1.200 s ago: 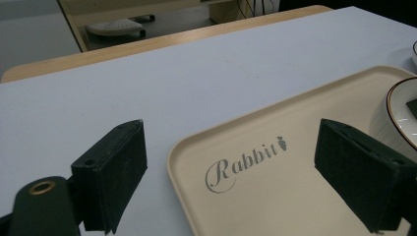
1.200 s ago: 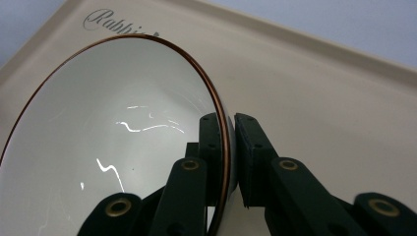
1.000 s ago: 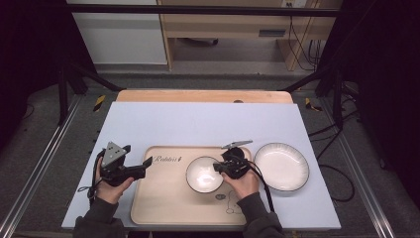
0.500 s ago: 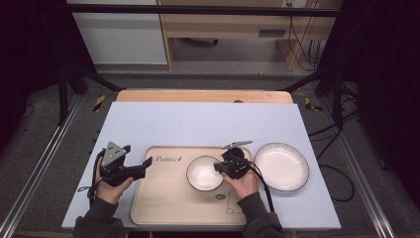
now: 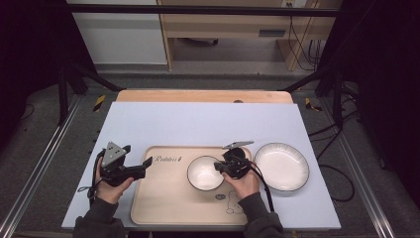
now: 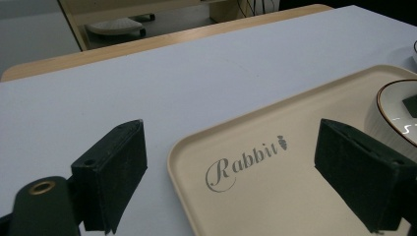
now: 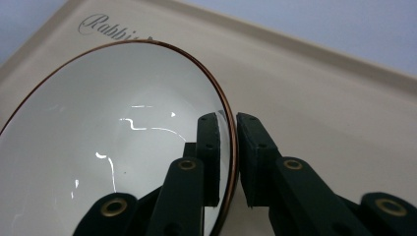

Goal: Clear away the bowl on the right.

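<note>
Little has shifted over the past second: the right claw (image 7: 228,157) stays clamped on the near rim of the small white bowl with a copper-coloured edge (image 5: 205,172), one jaw inside, one outside. That bowl sits on the beige plastic tray printed "Rabbit" (image 5: 163,208), which lies on the pale blue desk (image 5: 198,121). Beside the tray rests a wide white plate with a dark rim (image 5: 281,166). The left claw (image 6: 246,172) hovers wide open over the tray's corner. The bowl appears gripped and ready for lifting, which calls for a steady, level rise
</note>
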Available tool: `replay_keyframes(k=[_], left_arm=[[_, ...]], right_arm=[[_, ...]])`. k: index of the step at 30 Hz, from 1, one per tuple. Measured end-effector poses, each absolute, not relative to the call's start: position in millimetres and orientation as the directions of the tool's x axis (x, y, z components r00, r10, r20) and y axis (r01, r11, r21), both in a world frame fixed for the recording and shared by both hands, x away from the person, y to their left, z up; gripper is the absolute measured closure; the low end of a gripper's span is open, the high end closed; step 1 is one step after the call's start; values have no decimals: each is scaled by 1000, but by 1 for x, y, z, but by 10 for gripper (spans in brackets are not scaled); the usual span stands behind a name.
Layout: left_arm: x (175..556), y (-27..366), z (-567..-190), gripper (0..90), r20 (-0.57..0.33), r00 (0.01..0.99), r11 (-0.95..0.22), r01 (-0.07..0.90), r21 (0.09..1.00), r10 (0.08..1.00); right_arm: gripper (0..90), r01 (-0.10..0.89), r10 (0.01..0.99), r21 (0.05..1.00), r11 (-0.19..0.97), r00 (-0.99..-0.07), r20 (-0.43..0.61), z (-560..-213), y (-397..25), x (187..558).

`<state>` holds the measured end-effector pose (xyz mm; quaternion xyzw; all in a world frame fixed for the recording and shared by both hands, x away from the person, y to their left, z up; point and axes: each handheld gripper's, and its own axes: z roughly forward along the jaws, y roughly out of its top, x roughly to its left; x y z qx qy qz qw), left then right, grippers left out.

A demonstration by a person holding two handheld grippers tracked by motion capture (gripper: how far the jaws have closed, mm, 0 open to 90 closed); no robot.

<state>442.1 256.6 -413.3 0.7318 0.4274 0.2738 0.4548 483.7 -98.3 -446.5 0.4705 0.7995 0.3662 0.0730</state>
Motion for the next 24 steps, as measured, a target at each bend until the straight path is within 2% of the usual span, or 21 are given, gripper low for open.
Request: replay_keyframes(k=[3, 12, 24], left_arm=[[442, 257, -413, 121, 12, 485, -221, 376, 900, 875], [442, 257, -413, 120, 9, 485, -217, 375, 901, 874], [442, 257, -413, 120, 11, 483, -218, 374, 901, 875]], right_arm=[[760, 683, 805, 672, 284, -551, 220, -443, -101, 482], [572, 632, 812, 726, 272, -555, 178, -430, -109, 476], [326, 506, 809, 834, 222, -573, 132, -406, -125, 465]])
